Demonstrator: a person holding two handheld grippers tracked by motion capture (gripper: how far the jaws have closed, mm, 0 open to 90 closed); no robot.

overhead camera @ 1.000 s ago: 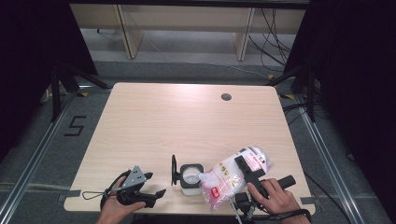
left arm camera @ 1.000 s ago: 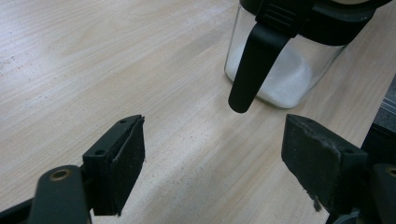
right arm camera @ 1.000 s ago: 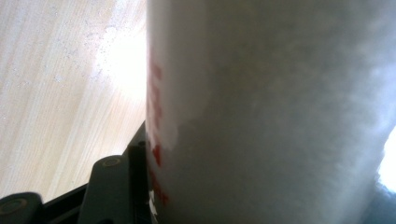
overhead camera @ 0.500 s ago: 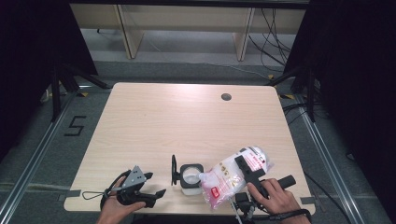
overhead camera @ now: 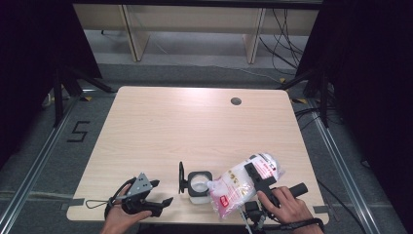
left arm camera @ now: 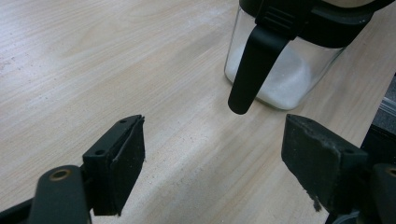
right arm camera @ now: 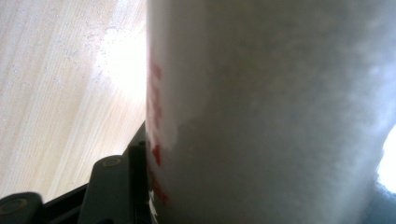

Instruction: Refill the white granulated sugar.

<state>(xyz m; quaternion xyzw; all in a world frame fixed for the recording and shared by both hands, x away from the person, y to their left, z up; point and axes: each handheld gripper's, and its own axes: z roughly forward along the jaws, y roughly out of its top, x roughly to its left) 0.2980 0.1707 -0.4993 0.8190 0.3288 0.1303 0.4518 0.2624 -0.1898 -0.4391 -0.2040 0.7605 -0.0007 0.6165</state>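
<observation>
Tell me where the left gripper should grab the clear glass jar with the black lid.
Probably the clear glass jar body below its black rim, approached level from the left gripper side. The hanging black latch handle faces that way, so set the open jaws either side of it.

A light wooden table (overhead camera: 195, 126) with rounded corners carries the things; its top shows a pale, fine grain, and a round dark cable hole (overhead camera: 236, 101) sits toward 1 o'clock near the far edge. Standing directly on it, at about 6 o'clock close to the near edge, is a clear glass jar (overhead camera: 198, 185) with a black rim and an open black lid, white granules inside. In the left gripper view a faint dusting of white grains lies on the wood beside the jar.
</observation>
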